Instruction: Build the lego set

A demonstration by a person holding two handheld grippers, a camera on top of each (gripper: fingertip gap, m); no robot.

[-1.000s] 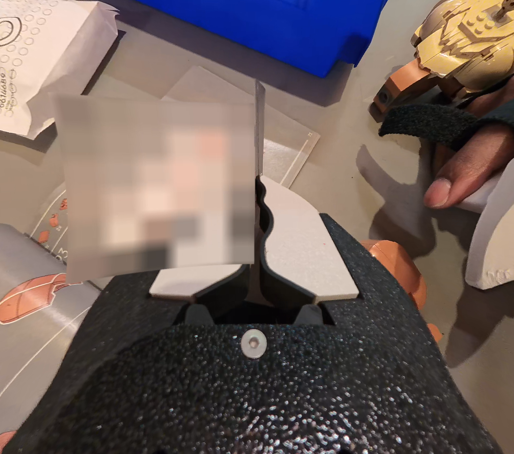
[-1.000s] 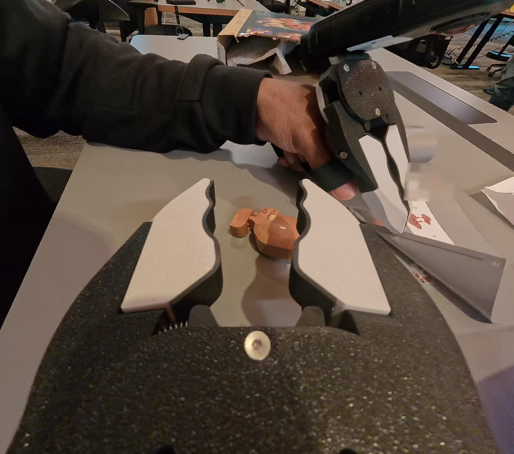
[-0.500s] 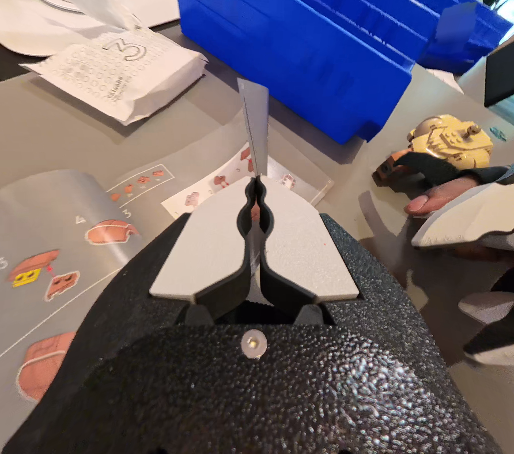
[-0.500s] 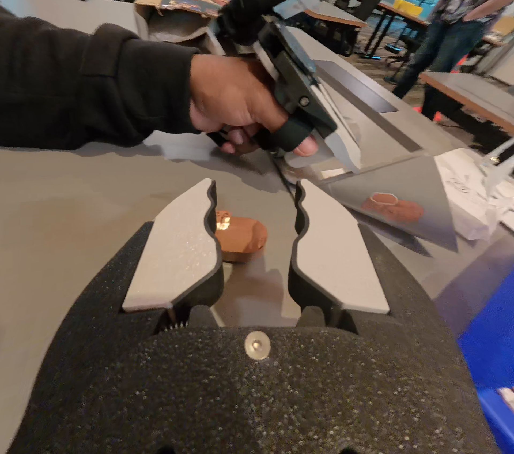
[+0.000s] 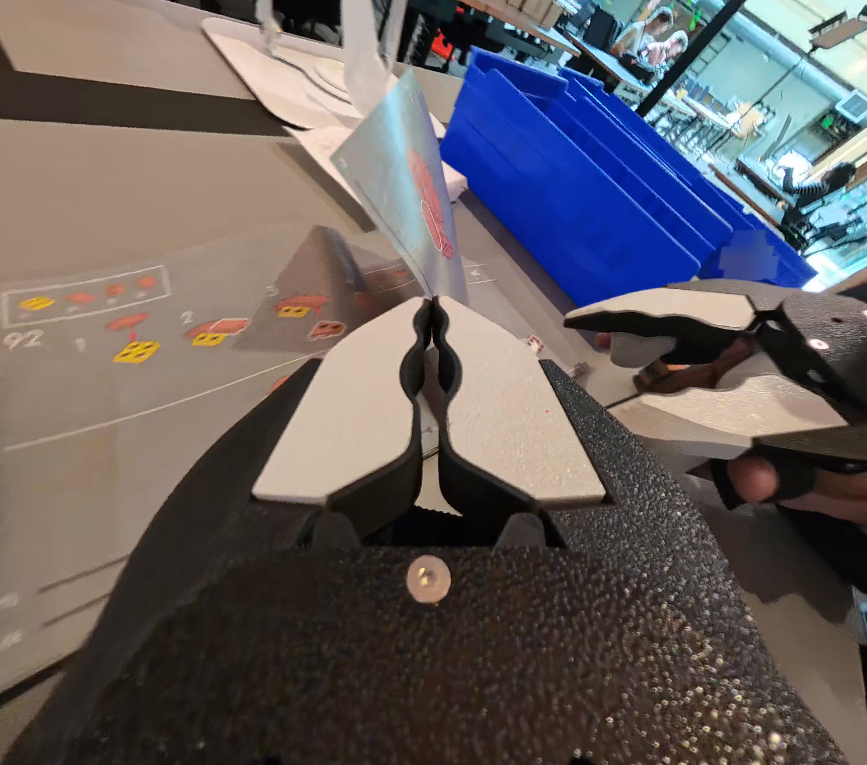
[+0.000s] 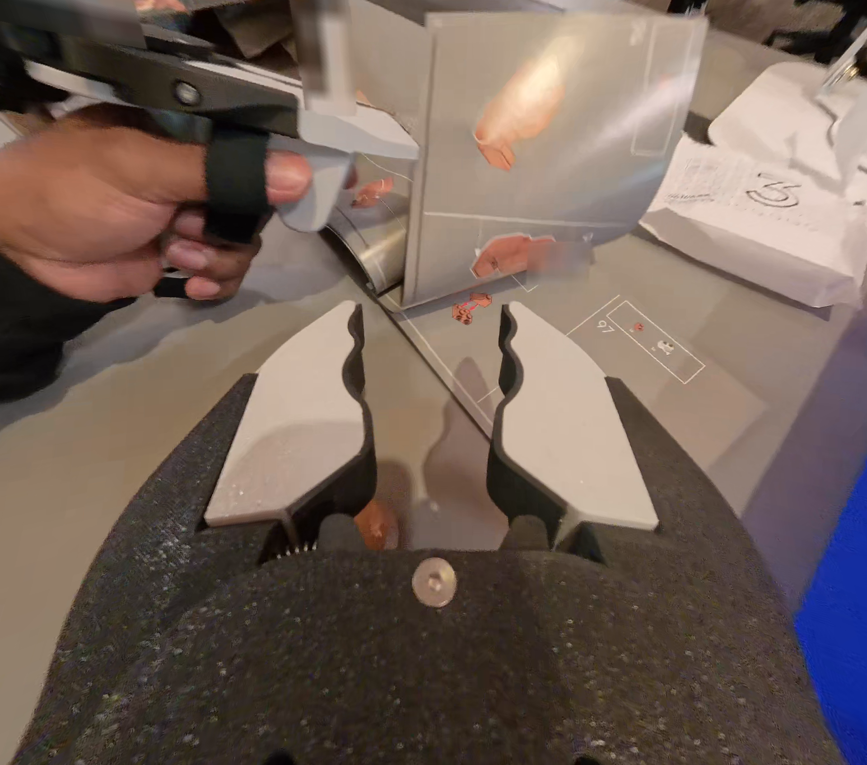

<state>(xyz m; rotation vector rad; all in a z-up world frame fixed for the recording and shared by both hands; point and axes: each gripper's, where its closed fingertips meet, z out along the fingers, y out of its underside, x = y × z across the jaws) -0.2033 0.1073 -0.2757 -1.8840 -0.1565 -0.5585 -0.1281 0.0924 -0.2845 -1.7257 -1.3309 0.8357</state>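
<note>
Page (image 5: 403,198) stands pinched in left hand-held gripper (image 5: 430,305); right hand-held gripper (image 6: 429,316) gapes just beside it.

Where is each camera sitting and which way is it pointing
Left wrist view: sits on the left tool, looks along its shut fingers, which pinch a lifted booklet page, toward blue bins; the right tool and a fingertip show at right.
Right wrist view: sits on the right tool, its fingers apart over the open booklet; the left hand and left tool show at left.
Both show the lifted page, the booklet and the grey table.
</note>
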